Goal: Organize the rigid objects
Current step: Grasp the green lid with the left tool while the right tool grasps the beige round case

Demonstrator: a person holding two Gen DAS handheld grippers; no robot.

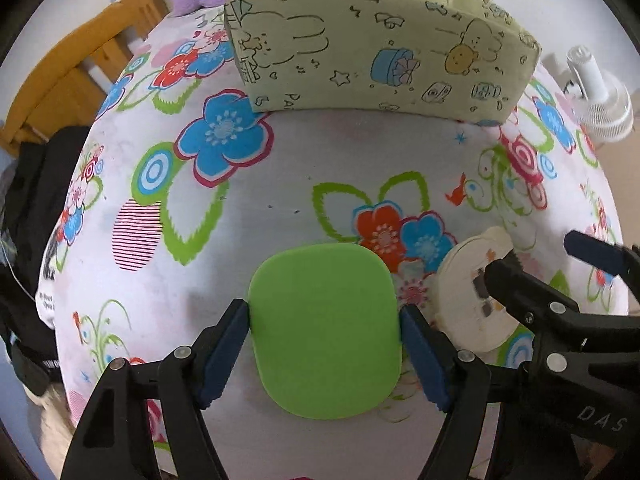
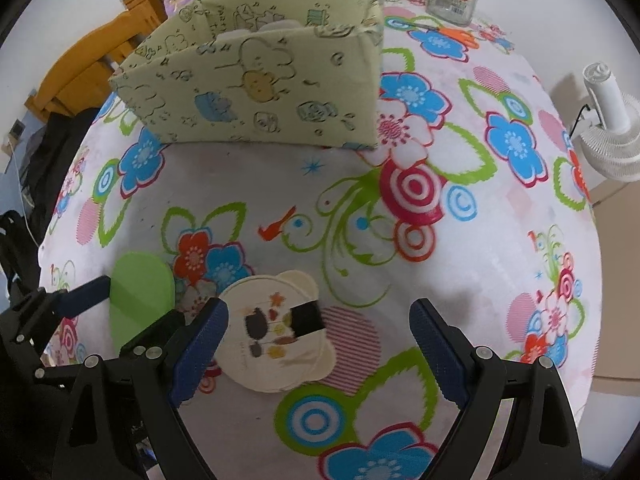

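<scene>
The left gripper (image 1: 325, 354) pinches the flat green rounded-square coaster (image 1: 325, 330) by its thin edges on the floral tablecloth (image 1: 240, 220); it may pivot or slip out when lifted. The right gripper (image 2: 318, 354) hangs spread beside the cream bear-shaped coaster (image 2: 276, 336), which could get knocked

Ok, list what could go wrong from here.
1. The left tongs pinch the thin green coaster only by its edges; it may slip or tilt on lifting.
2. The right tongs are open over the cream coaster, close beside the left; they could collide.
</scene>
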